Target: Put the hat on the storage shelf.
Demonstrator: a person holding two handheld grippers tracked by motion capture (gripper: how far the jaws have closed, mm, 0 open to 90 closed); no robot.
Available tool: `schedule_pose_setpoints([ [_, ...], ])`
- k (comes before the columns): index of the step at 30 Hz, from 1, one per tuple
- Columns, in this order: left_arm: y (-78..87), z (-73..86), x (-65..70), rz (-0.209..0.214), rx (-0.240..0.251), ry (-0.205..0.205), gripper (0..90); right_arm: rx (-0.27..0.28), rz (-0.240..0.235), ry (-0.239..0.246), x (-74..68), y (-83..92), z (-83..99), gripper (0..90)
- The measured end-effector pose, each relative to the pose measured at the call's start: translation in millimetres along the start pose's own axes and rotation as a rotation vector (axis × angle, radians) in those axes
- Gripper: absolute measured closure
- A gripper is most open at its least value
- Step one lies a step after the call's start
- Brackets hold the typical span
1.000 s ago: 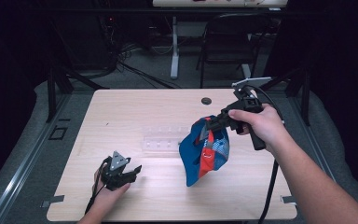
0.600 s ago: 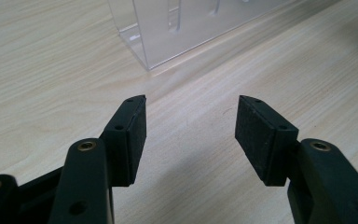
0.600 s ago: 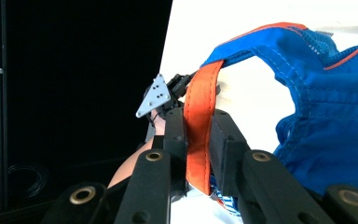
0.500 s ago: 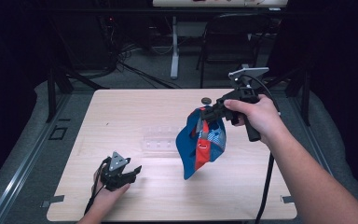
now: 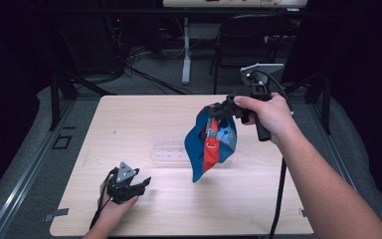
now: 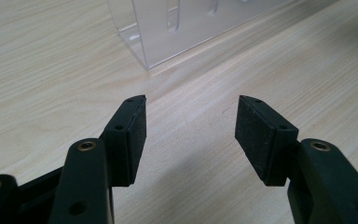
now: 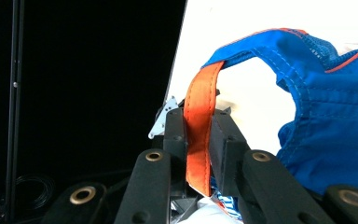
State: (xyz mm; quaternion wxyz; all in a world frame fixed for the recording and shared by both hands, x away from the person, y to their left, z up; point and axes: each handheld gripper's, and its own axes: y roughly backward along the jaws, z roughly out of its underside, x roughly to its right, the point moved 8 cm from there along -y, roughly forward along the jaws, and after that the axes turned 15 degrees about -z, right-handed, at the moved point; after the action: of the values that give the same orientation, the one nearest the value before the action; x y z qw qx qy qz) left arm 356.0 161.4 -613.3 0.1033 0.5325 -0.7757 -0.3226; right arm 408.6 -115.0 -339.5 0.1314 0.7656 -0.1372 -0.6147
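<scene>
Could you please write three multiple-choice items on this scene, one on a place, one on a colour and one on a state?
1. Where does the left gripper rest?
A. near table edge
B. far table edge
C. on the clear stand

2. What colour is the strap clamped by the right gripper?
A. green
B. orange
C. white

3. How is the blue bag?
A. flat on the table
B. inside the clear stand
C. hanging above the table

Answers: 1 A, by the person's side of the table; 2 B, orange webbing sits between the jaws; 3 C, it dangles beside the clear stand.

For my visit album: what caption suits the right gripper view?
Right gripper pinches the orange strap of a hanging blue bag.
</scene>
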Motion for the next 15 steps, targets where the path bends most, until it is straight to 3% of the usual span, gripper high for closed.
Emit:
schedule_pose_setpoints([
  [5, -0.1, 0.0, 1.2, 0.011, -0.007, -0.003, 44.0, 0.037, -0.029, 0.01, -4.7, -2.6, -11.3, 78.3],
  [15, 0.6, -1.5, 2.8, 0.005, 0.009, -0.011, 43.9, 0.068, -0.033, 0.003, -2.1, -13.7, -28.6, 78.3],
])
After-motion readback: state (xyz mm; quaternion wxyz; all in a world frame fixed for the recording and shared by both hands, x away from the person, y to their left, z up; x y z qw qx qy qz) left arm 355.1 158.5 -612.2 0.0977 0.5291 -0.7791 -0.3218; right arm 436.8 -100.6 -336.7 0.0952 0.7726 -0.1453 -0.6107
